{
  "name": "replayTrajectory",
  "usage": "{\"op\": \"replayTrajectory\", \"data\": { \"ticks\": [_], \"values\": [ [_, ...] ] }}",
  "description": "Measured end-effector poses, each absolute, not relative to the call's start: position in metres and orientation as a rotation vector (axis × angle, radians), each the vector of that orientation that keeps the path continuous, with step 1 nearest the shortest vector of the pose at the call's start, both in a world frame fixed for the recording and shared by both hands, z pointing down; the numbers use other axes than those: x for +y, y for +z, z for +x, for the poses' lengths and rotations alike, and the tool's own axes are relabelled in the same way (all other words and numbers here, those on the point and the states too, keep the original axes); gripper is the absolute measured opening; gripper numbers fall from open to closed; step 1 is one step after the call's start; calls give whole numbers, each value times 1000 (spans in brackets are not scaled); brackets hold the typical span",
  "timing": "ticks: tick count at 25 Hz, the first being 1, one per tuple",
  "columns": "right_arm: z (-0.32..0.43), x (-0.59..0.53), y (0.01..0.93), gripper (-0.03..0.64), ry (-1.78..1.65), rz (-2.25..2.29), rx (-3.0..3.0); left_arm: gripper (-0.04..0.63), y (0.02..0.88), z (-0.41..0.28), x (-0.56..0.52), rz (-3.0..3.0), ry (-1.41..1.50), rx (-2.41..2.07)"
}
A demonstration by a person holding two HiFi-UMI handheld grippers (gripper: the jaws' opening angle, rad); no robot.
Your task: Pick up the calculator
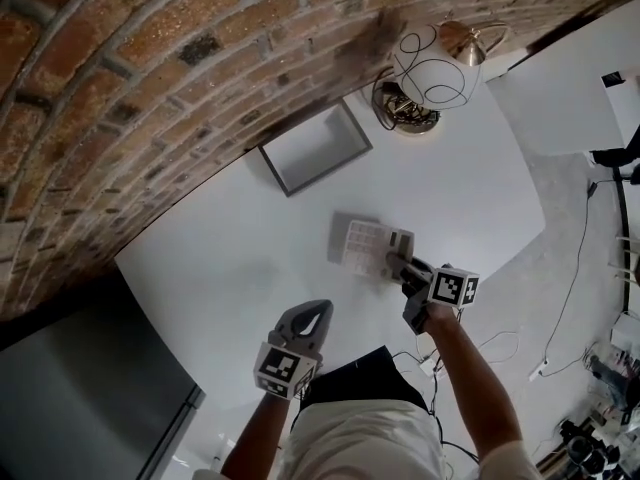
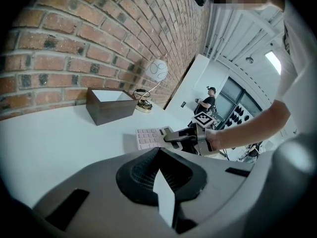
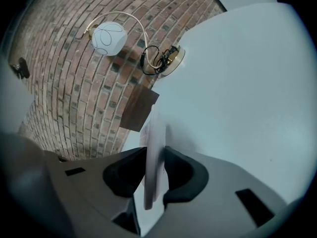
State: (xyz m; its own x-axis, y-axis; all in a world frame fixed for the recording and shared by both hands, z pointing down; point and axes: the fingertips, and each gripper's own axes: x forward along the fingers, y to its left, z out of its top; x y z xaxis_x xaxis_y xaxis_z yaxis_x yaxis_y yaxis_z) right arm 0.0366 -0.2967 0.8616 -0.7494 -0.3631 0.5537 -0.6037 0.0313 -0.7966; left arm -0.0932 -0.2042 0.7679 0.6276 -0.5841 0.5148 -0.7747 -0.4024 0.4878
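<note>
The right gripper has its fingers pinching the near edge of the calculator, which is a pale keypad held slightly above the white bench and casting a shadow beside it. In the right gripper view the calculator stands edge-on between the two pads. The left gripper hovers nearer the person, its fingers pressed together at the tips with nothing between them. A dark open box and a globe lamp sit by the brick wall.
</note>
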Motion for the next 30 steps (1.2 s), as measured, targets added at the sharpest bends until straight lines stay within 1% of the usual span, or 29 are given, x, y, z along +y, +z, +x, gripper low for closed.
{"op": "replayTrajectory", "data": {
  "ticks": [8,14,17,24,30],
  "values": [
    [36,-285,799,115,1760,1038,-2184,14,745,-95,-189,2171,358,-1045],
    [47,-268,741,114,1727,1107,-2237,14,714,-88,-172,2110,193,-981],
    [54,-263,712,114,1653,1119,-2288,14,701,-84,-170,2136,186,-980],
    [71,-242,663,112,1555,1125,-2373,14,675,-81,-159,2159,177,-1069],
    [83,-211,630,110,1464,1041,-2448,14,646,-65,-121,2137,157,-1175]
  ]
}}
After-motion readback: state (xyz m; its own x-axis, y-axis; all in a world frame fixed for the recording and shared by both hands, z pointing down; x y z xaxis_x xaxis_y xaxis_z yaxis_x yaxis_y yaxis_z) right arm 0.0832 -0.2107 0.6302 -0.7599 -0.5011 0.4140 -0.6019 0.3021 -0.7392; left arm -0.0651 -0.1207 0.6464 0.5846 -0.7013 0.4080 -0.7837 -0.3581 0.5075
